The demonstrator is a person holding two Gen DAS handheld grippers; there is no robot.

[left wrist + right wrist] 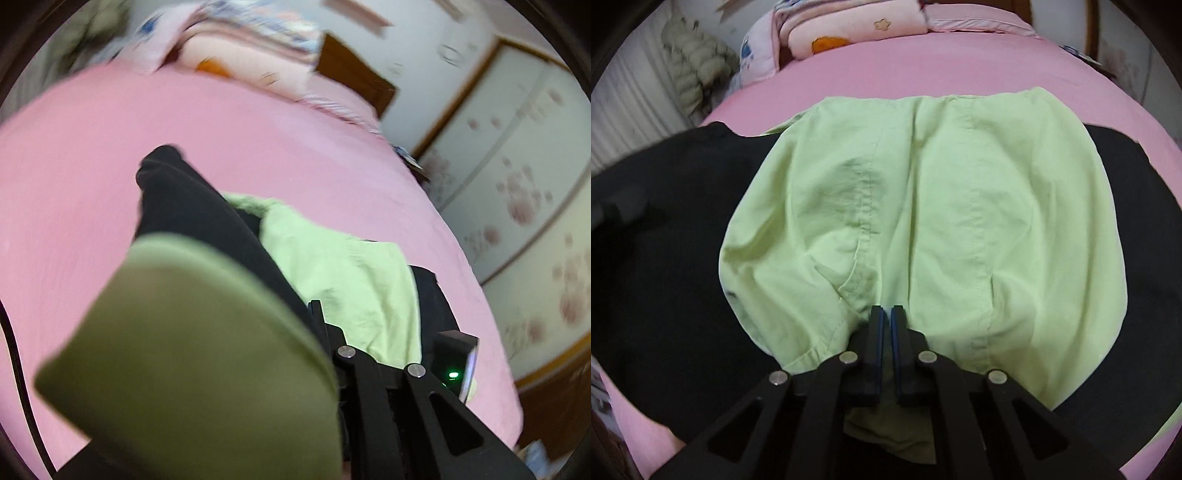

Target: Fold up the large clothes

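Bedroom: a bed under a pink sheet, pillows stacked at its head, a floral-panelled wardrobe to one side. A light green garment lies spread on the sheet, on top of a black garment that shows past it on both sides. In the right wrist view the right claw has its fingers drawn nearly together at the green garment's near edge, with green cloth bunched between and under them; the grip appears clamped on that cloth. In the left wrist view a fold of green cloth hangs close before the lens and hides most of the left claw. Whether its fingers are apart or together cannot be told. That view is blurred.
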